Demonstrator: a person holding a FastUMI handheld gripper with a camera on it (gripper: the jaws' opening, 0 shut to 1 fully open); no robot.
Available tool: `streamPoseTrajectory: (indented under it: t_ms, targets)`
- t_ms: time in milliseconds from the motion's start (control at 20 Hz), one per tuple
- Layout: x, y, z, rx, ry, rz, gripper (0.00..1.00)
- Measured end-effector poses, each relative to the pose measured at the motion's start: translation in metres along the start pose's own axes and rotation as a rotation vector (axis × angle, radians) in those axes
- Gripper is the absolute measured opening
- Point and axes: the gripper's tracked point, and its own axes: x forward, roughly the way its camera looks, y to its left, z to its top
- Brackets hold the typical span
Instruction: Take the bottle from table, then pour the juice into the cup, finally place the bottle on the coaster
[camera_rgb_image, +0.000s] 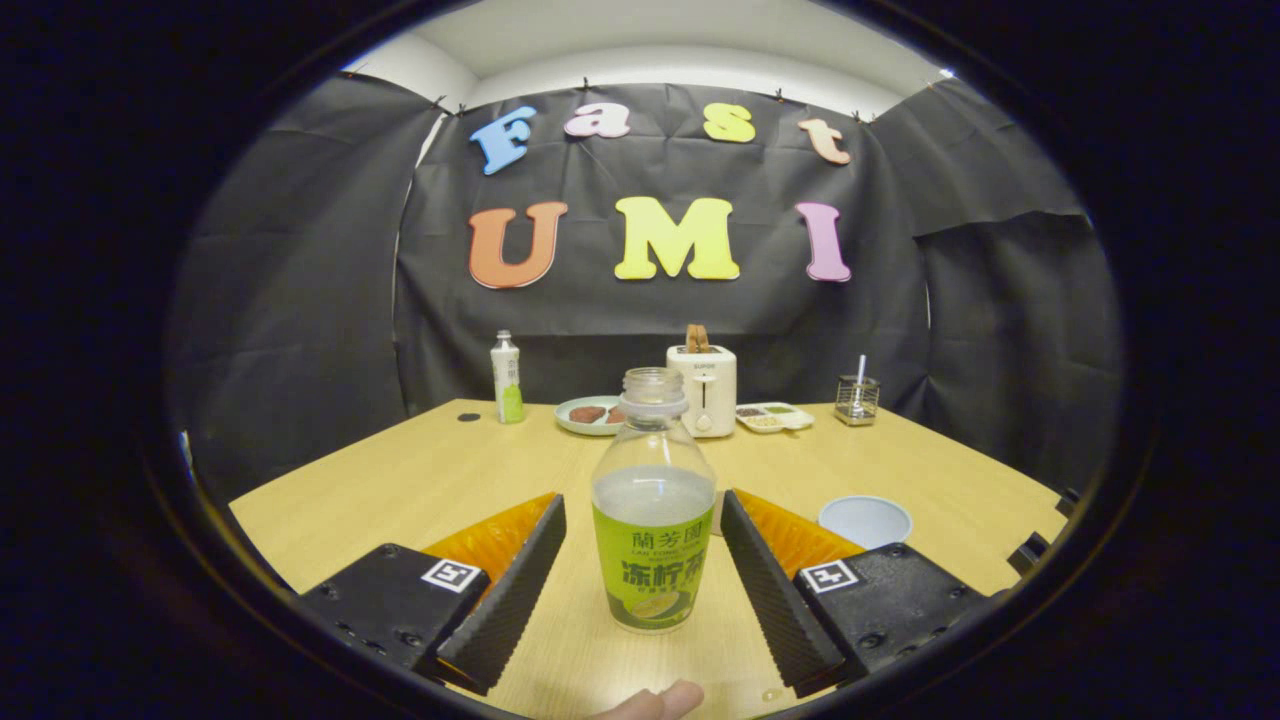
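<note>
Clear plastic, uncapped and ribbed at the neck, the bottle (654, 500) stands upright on the tabletop (420, 480) between the two fingers of the gripper (645, 590), which are spread wide with a gap on either side, neither one touching it. A pale cloudy juice fills it to about the middle, and a green wrapper with printed characters and a picture of a cut lime covers its lower half; the writing is too small to make out reliably. The fingers have ridged, grooved inner faces, and each carries a small square black-and-white marker on its block. A fingertip (665, 700) of the person shows just behind the bottle, nearest the camera. The tabletop is light wood grain, smooth and matte. Just beyond the right finger sits a round, pale blue cup (865, 521), open and low. Well beyond the bottle, along the far side, stand a second, capped bottle (507, 378) with a green label, a pale round plate (592, 415) holding dark pieces, a white boxy toaster (703, 389) with a slice sticking up, a white divided tray (773, 416), and a wire holder (857, 399) with a white stick in it. A small dark disc (469, 417) lies near the capped bottle. Creased black cloth walls the booth, with a white ceiling above.
</note>
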Motion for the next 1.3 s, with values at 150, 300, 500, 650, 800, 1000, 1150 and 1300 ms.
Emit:
streamPoseTrajectory:
  t_ms: [150, 300, 500, 650, 800, 1000, 1150, 1300]
  targets:
    - [0.012, -0.002, -0.004, 0.013, 0.012, -0.008, 1.0]
    - [0.025, 0.001, -0.006, 0.021, 0.021, 0.01, 1.0]
    - [0.033, -0.003, -0.005, 0.023, -0.004, 0.001, 0.91]
    - [0.029, 0.002, -0.008, 0.052, 0.0, 0.029, 0.82]
    - [0.022, 0.004, -0.002, 0.144, 0.008, 0.066, 0.82]
    - [0.009, -0.001, 0.01, 0.199, -0.011, 0.081, 0.81]
    - [0.001, -0.003, 0.015, 0.255, -0.017, 0.1, 0.81]
    - [-0.006, -0.003, 0.023, 0.338, -0.023, 0.136, 0.81]
